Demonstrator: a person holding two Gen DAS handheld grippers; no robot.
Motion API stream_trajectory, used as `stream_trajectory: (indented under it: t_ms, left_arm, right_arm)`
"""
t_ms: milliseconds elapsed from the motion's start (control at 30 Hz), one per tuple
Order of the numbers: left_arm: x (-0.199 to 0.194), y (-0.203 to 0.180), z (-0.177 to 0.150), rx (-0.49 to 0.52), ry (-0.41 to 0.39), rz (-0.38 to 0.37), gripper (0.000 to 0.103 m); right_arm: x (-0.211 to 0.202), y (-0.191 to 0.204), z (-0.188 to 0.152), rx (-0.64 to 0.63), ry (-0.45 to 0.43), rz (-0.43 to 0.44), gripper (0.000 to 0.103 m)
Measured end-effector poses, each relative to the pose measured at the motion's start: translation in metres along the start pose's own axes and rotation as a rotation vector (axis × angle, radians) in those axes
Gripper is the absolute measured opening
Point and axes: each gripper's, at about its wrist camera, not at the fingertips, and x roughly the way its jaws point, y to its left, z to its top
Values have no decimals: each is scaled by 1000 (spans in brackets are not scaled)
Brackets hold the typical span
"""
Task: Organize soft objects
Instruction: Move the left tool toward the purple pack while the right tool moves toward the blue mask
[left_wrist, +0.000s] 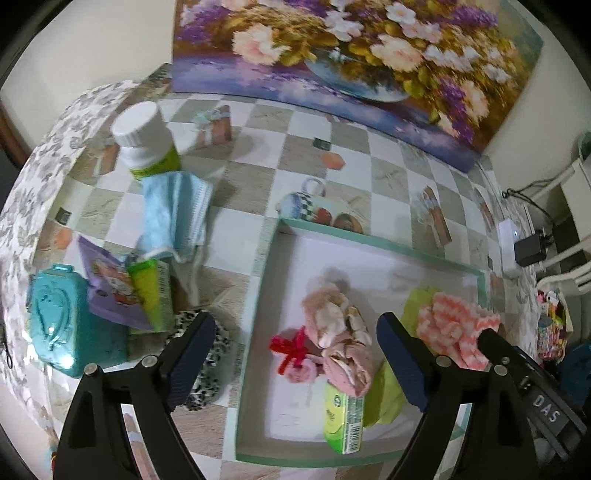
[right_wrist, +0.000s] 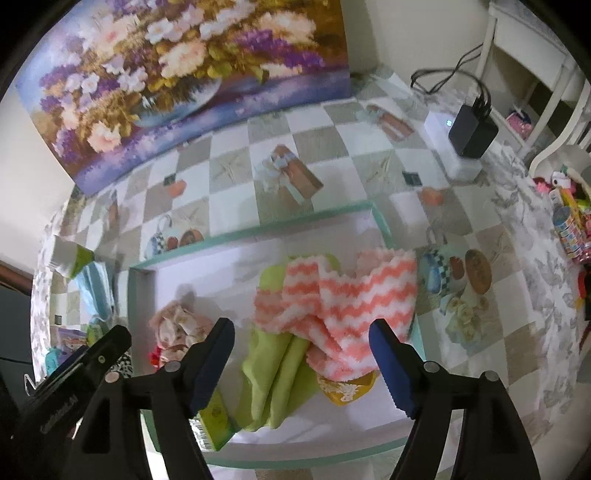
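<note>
Both grippers, left gripper (left_wrist: 297, 363) and right gripper (right_wrist: 301, 363), spread empty over tray (left_wrist: 380, 242); next grab face mask (left_wrist: 177, 212) upper left, pinch mid-fold

My table (left_wrist: 258, 155) wears a checkered cloth — below my left claw (left_wrist: 295, 354) sits the green-rimmed tray (left_wrist: 255, 306); left of it lie a teal case (left_wrist: 55, 317), leopard-print cloth (left_wrist: 210, 373) and, farther ahead, a white-capped bottle (left_wrist: 144, 136).

The surface (left_wrist: 258, 155) wears a grey-and-white check. The tray (left_wrist: 369, 236) has a mint-green rim and a pale floor. In it lie a coral-and-white zigzag cloth (right_wrist: 343, 295), a lime-green cloth (right_wrist: 273, 384), a pale pink floral bundle (left_wrist: 340, 332) and a red bow (left_wrist: 291, 350). Beside the tray: a light blue mask (left_wrist: 173, 210), a teal case (left_wrist: 55, 321), a leopard-print piece (left_wrist: 214, 369).
</note>
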Motion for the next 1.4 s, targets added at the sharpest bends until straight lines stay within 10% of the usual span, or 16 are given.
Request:
stream_trajectory:
  t_ms: [500,633,1400]
  left_arm:
    - [-35,73,14,-177,-63,35,89]
    - [-41,102,15,-254,-92,61,99]
    - [-62,246,14,-542,-136,153,99]
  right_arm:
    - [-19,0,3,0,-52,-17,80]
    - [-20,6,2,-17,-77,-5,103]
    - [-13,85,-10,-165,-65,11,103]
